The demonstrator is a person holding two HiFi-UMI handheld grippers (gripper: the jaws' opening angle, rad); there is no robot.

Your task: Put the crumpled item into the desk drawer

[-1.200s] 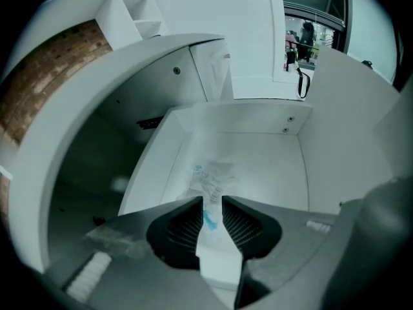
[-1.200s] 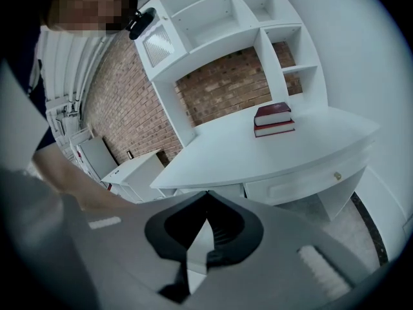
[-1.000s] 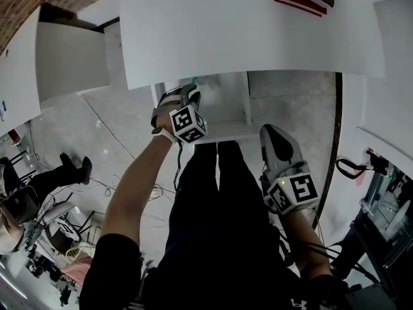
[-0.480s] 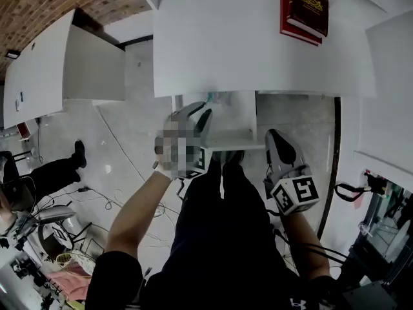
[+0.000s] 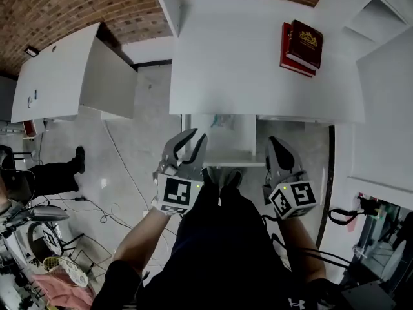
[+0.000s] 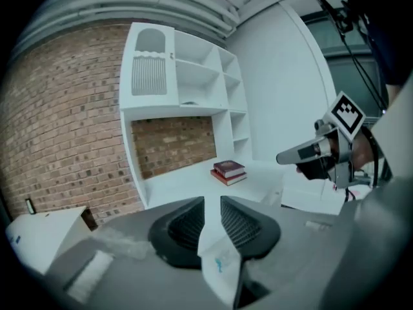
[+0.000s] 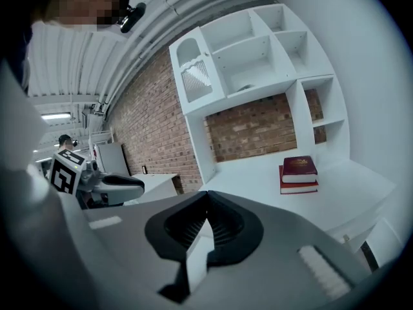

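The crumpled item [image 5: 222, 120], white with a teal mark, lies inside the open desk drawer [image 5: 249, 135] under the white desk's front edge. It also shows past the jaws in the left gripper view as the crumpled item [image 6: 220, 263]. My left gripper [image 5: 199, 135] hovers just in front of the drawer. Its jaws are closing, still apart, with nothing pressed between the pads [image 6: 186, 223]. My right gripper [image 5: 274, 141] hangs to the right of the drawer, shut and empty. In the right gripper view its tips [image 7: 206, 194] meet.
Two red books [image 5: 302, 47] are stacked on the white desk top [image 5: 232, 57] at the back right. A white shelf unit [image 7: 258, 57] stands against the brick wall. Another white desk [image 5: 58, 76] is to the left, with cables and a seated person on the floor.
My left gripper has drawn back out of the drawer towards my body. The crumpled item now lies in the drawer, apart from the jaws. The right gripper has barely moved.
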